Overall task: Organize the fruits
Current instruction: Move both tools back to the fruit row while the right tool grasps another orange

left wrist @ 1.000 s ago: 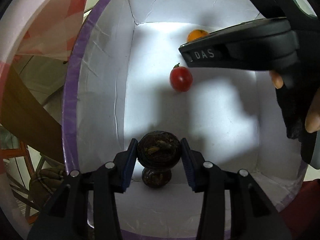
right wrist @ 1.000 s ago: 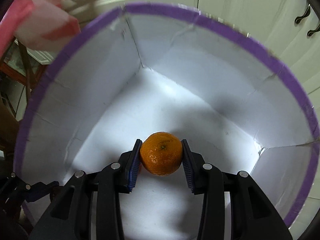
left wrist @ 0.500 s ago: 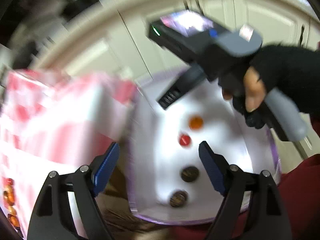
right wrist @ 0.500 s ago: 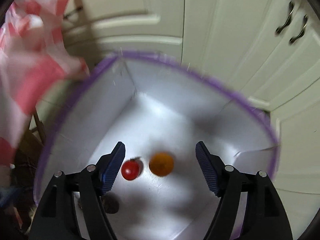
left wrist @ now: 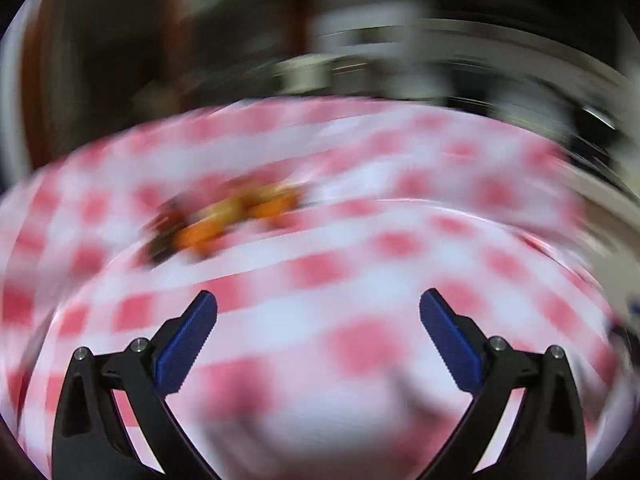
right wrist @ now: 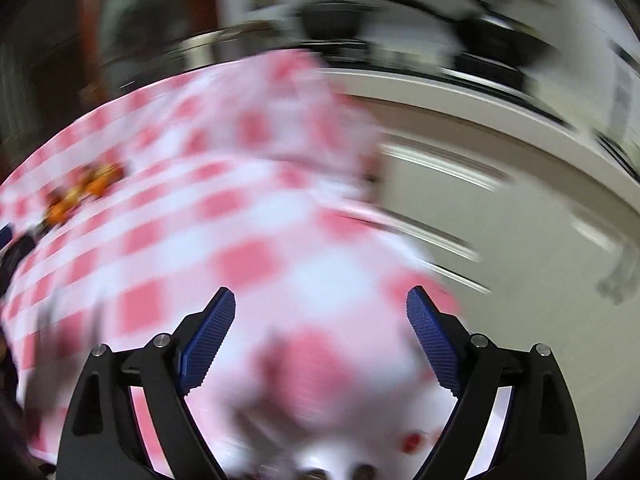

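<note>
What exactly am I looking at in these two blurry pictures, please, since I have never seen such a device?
There is no robot here: a person holds a two-finger gripper in each hand, and each gripper carries a fisheye camera looking along its fingers. One picture comes from the left gripper, the other from the right gripper. Both stand open with nothing between their blue pads. Both face a red-and-white checked cloth, blurred by motion. On it lies a small heap of fruit, orange and dark, too smeared to count.
</note>
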